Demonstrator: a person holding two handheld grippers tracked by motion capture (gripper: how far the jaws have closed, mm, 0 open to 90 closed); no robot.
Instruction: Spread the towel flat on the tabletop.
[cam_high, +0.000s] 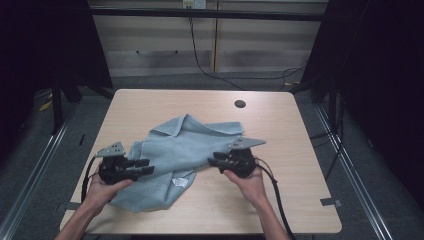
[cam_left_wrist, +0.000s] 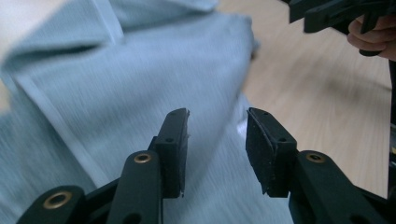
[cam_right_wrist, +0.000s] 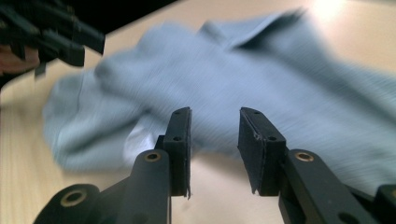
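Note:
A crumpled grey-blue cloth (cam_high: 175, 145) lies on the wooden table (cam_high: 280, 125), with a white label (cam_high: 181, 182) near its front edge. My left gripper (cam_high: 146, 166) hovers low over the cloth's left part, pointing right, jaws open. In the left gripper view the open left gripper (cam_left_wrist: 217, 116) has cloth (cam_left_wrist: 116, 84) beneath it and nothing between the pads. My right gripper (cam_high: 212, 162) sits at the cloth's right edge, pointing left, also open. From the right gripper view, the right gripper (cam_right_wrist: 215, 114) faces the blurred cloth (cam_right_wrist: 261, 74) with an empty gap.
A round cable hole (cam_high: 240, 104) sits at the table's back right. Bare wood stretches right of the cloth and along the front edge. Dark curtains flank the table, and cables (cam_high: 200, 60) run across the floor behind it. Each gripper view shows the other gripper (cam_left_wrist: 336, 11) (cam_right_wrist: 51, 37) farther off.

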